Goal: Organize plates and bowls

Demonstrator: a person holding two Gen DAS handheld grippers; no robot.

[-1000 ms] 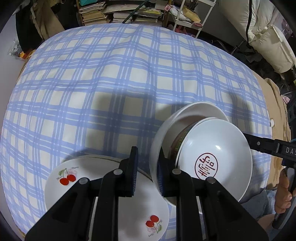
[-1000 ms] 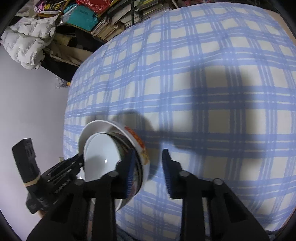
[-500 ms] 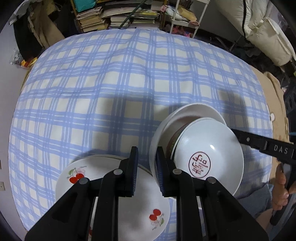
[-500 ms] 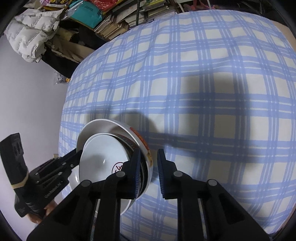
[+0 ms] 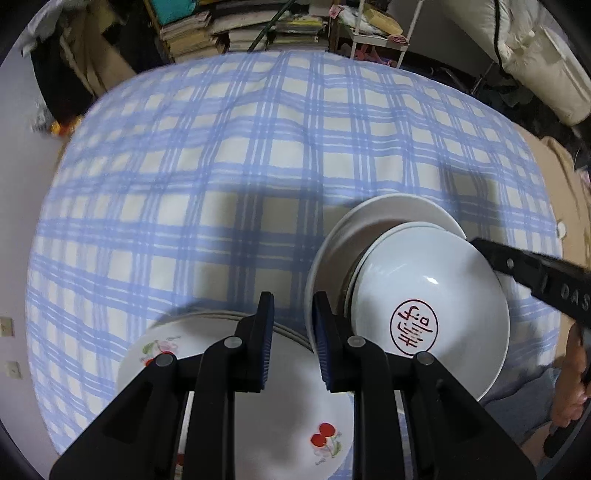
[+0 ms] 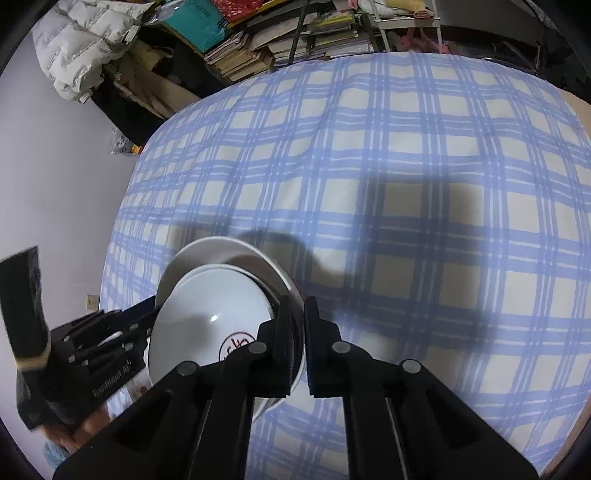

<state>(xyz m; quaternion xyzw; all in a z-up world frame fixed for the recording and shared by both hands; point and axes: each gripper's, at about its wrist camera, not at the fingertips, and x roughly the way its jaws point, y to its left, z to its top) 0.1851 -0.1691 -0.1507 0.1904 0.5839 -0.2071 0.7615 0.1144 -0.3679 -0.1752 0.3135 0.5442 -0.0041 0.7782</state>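
Note:
Three nested bowls sit on the checked cloth (image 5: 221, 184). The inner white bowl (image 5: 424, 295) has a red seal, and the outer white bowl (image 5: 388, 210) holds it. My right gripper (image 6: 298, 310) has its jaws closing, and the pads press on the right rim of the outer bowl (image 6: 214, 251). One right finger (image 5: 517, 266) shows in the left wrist view. My left gripper (image 5: 293, 306) hangs over a stack of cherry-pattern plates (image 5: 199, 334). A gap shows between its pads, and the outer bowl's left rim lies just inside its right pad.
Stacked books (image 5: 240, 33) and a white rack (image 5: 369, 33) stand behind the table. A white padded coat (image 6: 74, 44) lies at the back. A brown cloth (image 5: 554, 166) covers the table's right edge. A hand (image 5: 569, 376) holds the right gripper.
The right gripper's jaws went from clearly apart to closed on the bowls' rim while it shifted slightly. The left gripper stayed over the plates with the same small gap.

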